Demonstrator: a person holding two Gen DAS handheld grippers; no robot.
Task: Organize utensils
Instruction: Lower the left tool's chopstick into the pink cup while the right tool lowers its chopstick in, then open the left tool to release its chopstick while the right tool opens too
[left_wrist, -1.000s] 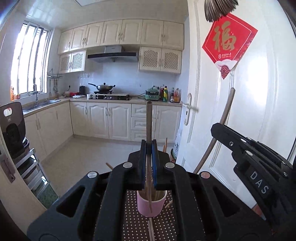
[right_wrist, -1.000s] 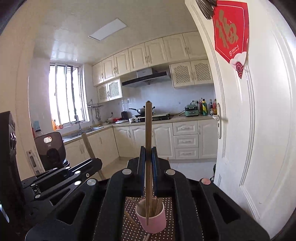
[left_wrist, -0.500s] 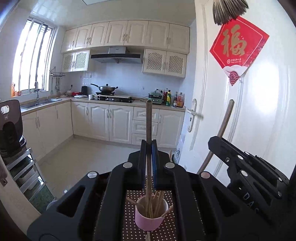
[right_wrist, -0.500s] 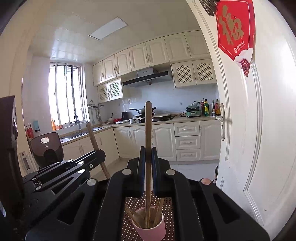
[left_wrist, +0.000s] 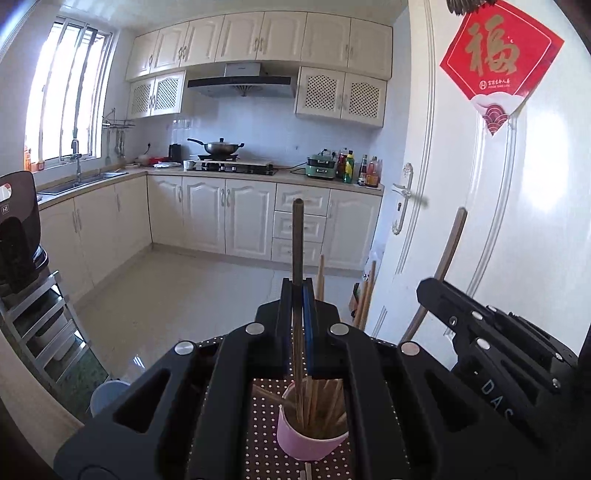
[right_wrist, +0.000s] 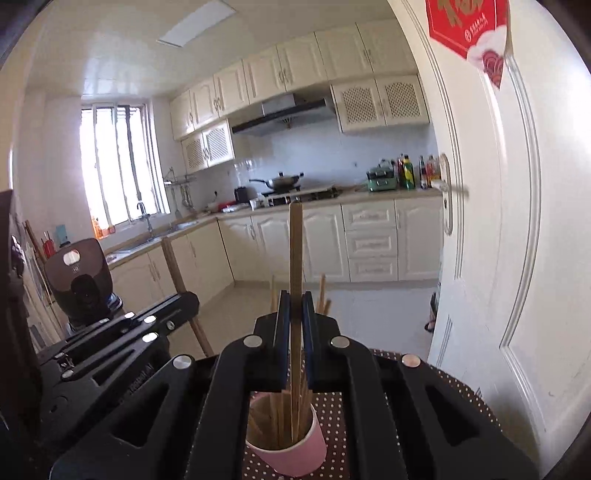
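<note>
the left gripper (left_wrist: 297, 295) has its jaws pinched on a dark chopstick (left_wrist: 297, 236) that stands upright between the blue pads; its lower end reaches down into the pink cup (left_wrist: 310, 439) just below, though where the tip ends among the other sticks is hard to make out. the right gripper (right_wrist: 295, 299) likewise pinches a lighter wooden chopstick (right_wrist: 295, 251), upright, its lower end going down into the same pink cup (right_wrist: 291, 450).

the cup stands near, on a brown cloth with white dots (left_wrist: 266, 454), and holds a bundle of pale chopsticks (left_wrist: 325, 402) leaning at different angles. most of the cup's sides and the cloth are hidden behind the black gripper bodies, and its base is cut off at the lower edge of the right wrist view. a few stick tops (right_wrist: 322, 291) poke up behind the right gripper's fingers.

in the left wrist view the right gripper (left_wrist: 436, 291) shows at the right, its chopstick (left_wrist: 448, 251) slanting against the white door (left_wrist: 517, 229); its fingertips are partly hidden. in the right wrist view the left gripper (right_wrist: 184, 301) sits at the left with its stick (right_wrist: 177, 273) leaning.

far off are cream kitchen cabinets (left_wrist: 229, 218), a wok on the stove (left_wrist: 218, 147), and bottles (left_wrist: 351, 168) too small to read. a red paper decoration (left_wrist: 498, 62) on the door is cut off at the top in the right wrist view.
</note>
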